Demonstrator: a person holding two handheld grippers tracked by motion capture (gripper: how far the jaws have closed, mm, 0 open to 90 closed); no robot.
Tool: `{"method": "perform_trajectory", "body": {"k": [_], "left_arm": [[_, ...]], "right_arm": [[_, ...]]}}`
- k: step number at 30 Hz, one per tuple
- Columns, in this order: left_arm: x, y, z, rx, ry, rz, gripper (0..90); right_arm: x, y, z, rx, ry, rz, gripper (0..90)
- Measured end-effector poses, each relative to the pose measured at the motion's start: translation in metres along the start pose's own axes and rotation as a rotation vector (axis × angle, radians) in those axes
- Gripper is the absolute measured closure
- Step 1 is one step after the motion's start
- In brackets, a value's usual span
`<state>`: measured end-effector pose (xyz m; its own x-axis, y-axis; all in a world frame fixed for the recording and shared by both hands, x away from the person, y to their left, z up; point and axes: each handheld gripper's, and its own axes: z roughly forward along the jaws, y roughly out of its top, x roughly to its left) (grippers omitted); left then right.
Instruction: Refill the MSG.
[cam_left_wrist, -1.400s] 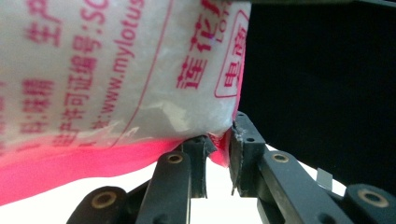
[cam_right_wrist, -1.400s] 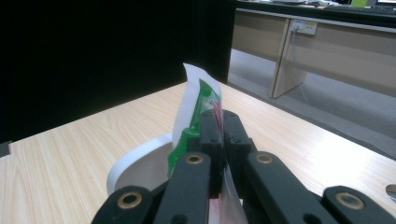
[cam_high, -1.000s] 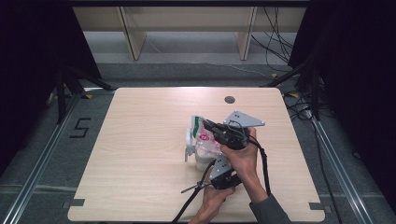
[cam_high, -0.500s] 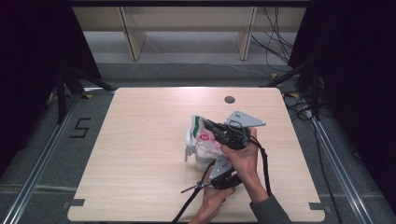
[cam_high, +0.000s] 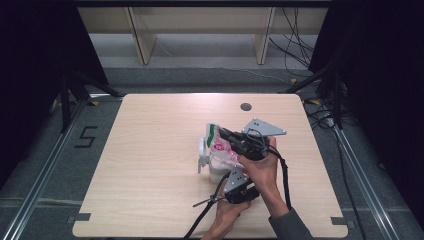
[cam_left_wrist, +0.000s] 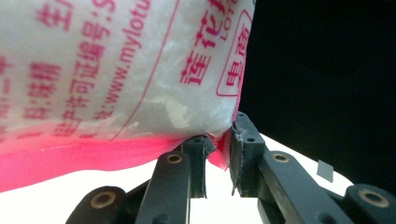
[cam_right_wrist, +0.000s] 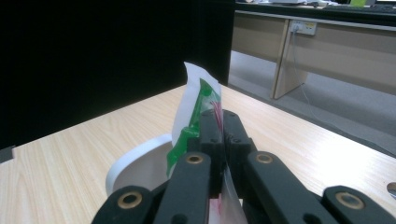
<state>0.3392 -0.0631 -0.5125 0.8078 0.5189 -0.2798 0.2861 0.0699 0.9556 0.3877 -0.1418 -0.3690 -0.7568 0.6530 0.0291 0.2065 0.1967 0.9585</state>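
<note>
Floor marking: a white painted figure "5" (cam_high: 86, 136) is sitting on the dark floor, left of the pale wooden table (cam_high: 150, 165).

Change: none to record. Set against the two earlier high views, both hands, the bag and the mug are staying where they were.

Meaning for the work: by my judgement this is a holding pause. The bag is being kept tilted over the mug, and either the tipping is not starting yet or the contents are only trickling.

White ceramic mug with side handle (cam_high: 202, 159): standing upright on the table, directly under the bag. Its rim (cam_right_wrist: 135, 163) is showing in the right gripper view.

Translucent white plastic bag printed in pink-red, green strip at its top (cam_high: 220, 147): hanging off the table between the two grippers, above the mug and filled with white grains.

Left gripper (cam_left_wrist: 219, 149): jaws standing narrow, with the pink sealed bottom corner of the bag between the tips. The pads appear to be pinching it, though the contact itself is hard to see.

Right gripper (cam_right_wrist: 222, 126): jaws fully closed, clamping the top edge of the bag by the green strip.

Writing on bag (cam_left_wrist: 116, 70): "www.mylotu…" is running off the frame. "莲花" and a boxed "电商" are reading clearly, as is "许可证编号", and "LO…" is cut short. The remaining characters are cropping out.
</note>
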Motion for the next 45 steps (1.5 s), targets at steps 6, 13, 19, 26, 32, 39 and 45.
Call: {"method": "perform_trajectory", "body": {"k": [6,13,19,26,32,39,45], "left_arm": [[0.0,-0.001,-0.002,0.015,0.012,0.005,77.6],[0.001,-0.002,-0.003,0.029,0.023,0.004,77.4],[0.002,-0.004,-0.003,0.042,0.029,0.005,76.8],[0.002,-0.005,-0.003,0.036,0.018,0.004,76.8],[0.003,-0.005,-0.004,0.049,0.03,0.004,76.7],[0.003,-0.007,-0.004,0.058,0.031,0.001,76.0],[0.005,-0.008,-0.006,0.06,0.019,-0.001,72.9]], "right_arm": [[0.0,0.001,-0.003,0.001,0.0,-0.013,89.9],[0.0,0.002,-0.005,-0.001,0.008,0.0,89.9],[-0.002,0.002,-0.01,-0.009,0.016,0.014,90.0],[-0.004,0.004,-0.016,-0.012,0.027,-0.02,90.0],[-0.005,0.006,-0.022,-0.02,0.039,-0.033,90.0],[-0.007,0.005,-0.029,-0.015,0.031,-0.017,90.0],[-0.01,0.005,-0.036,-0.029,0.028,-0.006,90.0]]}}
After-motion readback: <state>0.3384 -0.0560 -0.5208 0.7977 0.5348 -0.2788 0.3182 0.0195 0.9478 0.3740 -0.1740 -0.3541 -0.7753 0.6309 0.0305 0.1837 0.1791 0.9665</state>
